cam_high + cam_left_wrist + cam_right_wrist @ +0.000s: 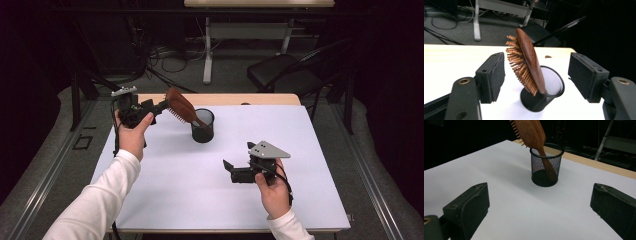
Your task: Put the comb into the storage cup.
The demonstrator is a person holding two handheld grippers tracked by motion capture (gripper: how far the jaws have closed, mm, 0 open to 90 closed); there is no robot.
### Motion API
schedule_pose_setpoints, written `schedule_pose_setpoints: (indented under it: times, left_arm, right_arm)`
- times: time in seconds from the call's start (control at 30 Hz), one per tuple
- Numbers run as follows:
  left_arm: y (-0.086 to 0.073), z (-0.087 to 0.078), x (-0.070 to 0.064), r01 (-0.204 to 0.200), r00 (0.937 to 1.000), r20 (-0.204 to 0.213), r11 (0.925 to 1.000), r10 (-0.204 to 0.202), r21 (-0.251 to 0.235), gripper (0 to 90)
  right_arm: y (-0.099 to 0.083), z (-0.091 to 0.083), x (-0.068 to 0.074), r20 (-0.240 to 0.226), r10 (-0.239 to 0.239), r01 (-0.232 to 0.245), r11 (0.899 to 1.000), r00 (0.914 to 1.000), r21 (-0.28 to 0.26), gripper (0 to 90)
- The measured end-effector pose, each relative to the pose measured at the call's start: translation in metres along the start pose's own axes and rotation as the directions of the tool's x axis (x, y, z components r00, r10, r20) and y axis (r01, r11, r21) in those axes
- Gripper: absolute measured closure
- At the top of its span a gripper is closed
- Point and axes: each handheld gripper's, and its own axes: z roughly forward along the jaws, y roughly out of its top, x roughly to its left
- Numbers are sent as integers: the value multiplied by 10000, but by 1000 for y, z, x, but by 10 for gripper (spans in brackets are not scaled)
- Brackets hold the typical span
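A brown wooden hairbrush (181, 106) stands handle-down in a black mesh cup (202, 126) at the back middle of the white table top (170, 180). Its head leans up and to the left, out over the cup's rim. My left gripper (161, 106) is raised just left of the brush head. In the left gripper view the brush (527, 58) and cup (549, 87) sit between the wide-open jaws of that gripper (537, 62), apart from both pads. My right gripper (229, 167) rests open low at the front right, pointing at the cup (546, 167) and brush (531, 132).
A strip of bare wood (225, 99) runs along the table's far edge. Behind the table stand a black folding chair (290, 70) and a second desk's white legs (207, 50), with cables on the floor.
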Motion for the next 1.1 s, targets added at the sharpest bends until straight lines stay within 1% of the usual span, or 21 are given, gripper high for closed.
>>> schedule_pose_setpoints:
  times: [0.1,0.2,0.3,0.4,0.43,0.57,0.7,0.77,0.8,0.83,0.93,1.03,1.1]
  left_arm:
    - [-2,-2,-2,-199,9997,121,9998,199,49,257]
    - [-4,-5,-5,-123,9995,291,9999,121,65,200]
    - [-5,-8,-6,-352,9980,523,9993,345,130,173]
    - [-7,-11,-7,-582,9950,820,9981,563,205,159]
    - [-7,-12,-7,-714,9934,924,9971,687,262,159]
    - [-11,-15,-6,-933,9883,1241,9952,890,297,159]
    - [-13,-18,-5,-1249,9848,1273,9912,1186,429,159]
    - [-15,-20,-4,-1332,9830,1336,9901,1262,447,158]
    - [-16,-21,-4,-1326,9834,1306,9903,1261,426,159]
    - [-16,-22,-3,-1402,9822,1317,9893,1337,412,158]
    - [-18,-25,-1,-1475,9813,1297,9885,1420,339,158]
    - [-20,-28,0,-1556,9793,1355,9873,1502,306,158]
    - [-21,-30,1,-1651,9768,1436,9857,1588,328,158]
  right_arm:
    - [0,-1,-1,12,39,-39,10000,10000,-30,19]
    - [1,-1,-1,8,55,-55,9999,10000,-90,19]
    - [1,-2,-1,16,95,-94,9999,10000,-71,19]
    - [1,-2,-2,29,86,-85,9999,10000,-74,19]
    - [1,-2,-2,26,86,-86,9999,10000,-77,19]
    - [1,-1,-2,17,104,-104,9999,9999,-45,19]
    - [1,-1,-2,-36,94,-94,10000,9999,4,21]
    - [1,-1,-2,-39,95,-95,10000,9999,-6,27]
    - [1,-1,-1,-52,92,-92,10000,9999,-7,27]
    - [1,-1,-1,-59,103,-103,9999,9999,3,27]
    - [1,-1,-2,-10,68,-68,10000,10000,12,29]
    - [1,-1,-2,-21,72,-72,10000,10000,14,29]
    - [1,-1,-2,-33,82,-82,10000,10000,9,29]
